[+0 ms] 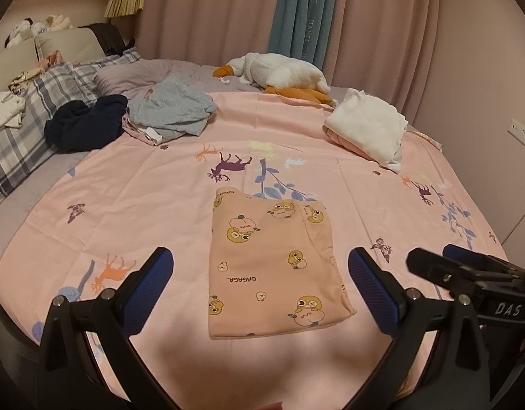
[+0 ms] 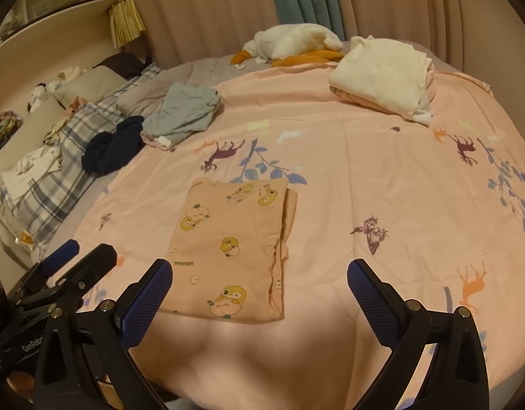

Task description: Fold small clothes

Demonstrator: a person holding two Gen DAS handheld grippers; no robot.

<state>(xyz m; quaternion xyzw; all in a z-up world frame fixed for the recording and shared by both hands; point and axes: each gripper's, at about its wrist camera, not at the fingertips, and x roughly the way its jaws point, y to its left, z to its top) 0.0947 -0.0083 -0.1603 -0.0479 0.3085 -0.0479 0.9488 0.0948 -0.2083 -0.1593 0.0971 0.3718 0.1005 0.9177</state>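
Observation:
A small pink garment with yellow duck prints (image 1: pixel 272 266) lies folded into a flat rectangle on the pink bed sheet (image 1: pixel 125 205). It also shows in the right wrist view (image 2: pixel 231 249). My left gripper (image 1: pixel 260 263) is open and empty, held above the near part of the garment. My right gripper (image 2: pixel 259 273) is open and empty, to the right of the garment's near edge. The right gripper shows in the left wrist view (image 1: pixel 464 266) at the far right. The left gripper shows in the right wrist view (image 2: pixel 74 259) at the lower left.
A grey garment (image 1: pixel 170 109) and a dark navy one (image 1: pixel 88 124) lie crumpled at the back left. A stack of folded white and pink clothes (image 1: pixel 368 130) sits at the back right. A plush goose (image 1: pixel 282 73) lies by the curtains. Plaid pillows (image 1: pixel 33 116) are at the left.

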